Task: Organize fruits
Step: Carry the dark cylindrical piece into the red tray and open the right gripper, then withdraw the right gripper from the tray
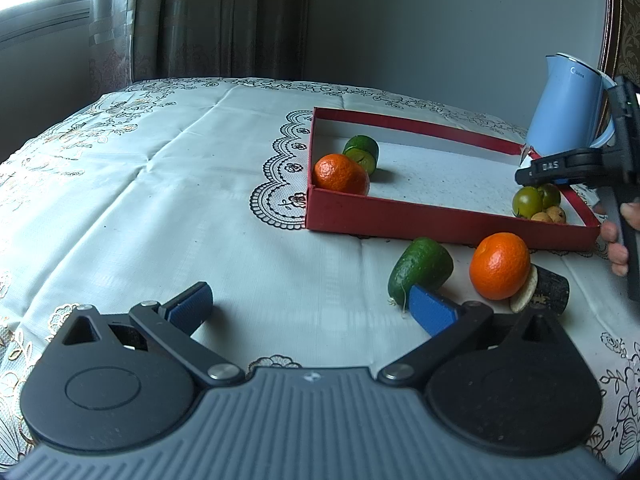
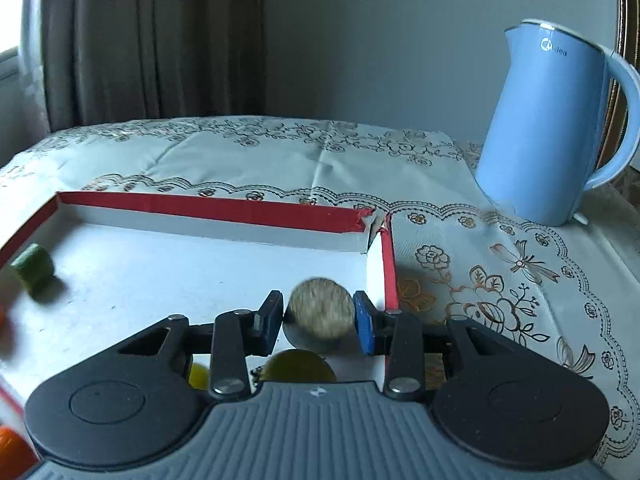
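Note:
A red box [image 1: 440, 222] with a white floor holds an orange [image 1: 340, 174], a green cucumber piece [image 1: 362, 152], round green fruits [image 1: 528, 202] and small tan fruits [image 1: 552, 214]. On the cloth in front of it lie a cucumber piece [image 1: 420, 270], a second orange [image 1: 500, 266] and a dark piece with a pale cut face [image 1: 544, 290]. My left gripper [image 1: 312, 308] is open above the cloth, its right pad beside the cucumber piece. My right gripper [image 2: 320, 322] is shut on a round brown fruit [image 2: 322, 308] over the box's right corner [image 2: 380, 248].
A blue kettle [image 2: 548, 132] stands right of the box, near the table's back right. A person's fingers [image 1: 616, 248] hold the right gripper's handle. The embroidered tablecloth [image 1: 160, 200] stretches left of the box. Curtains and a grey wall lie behind.

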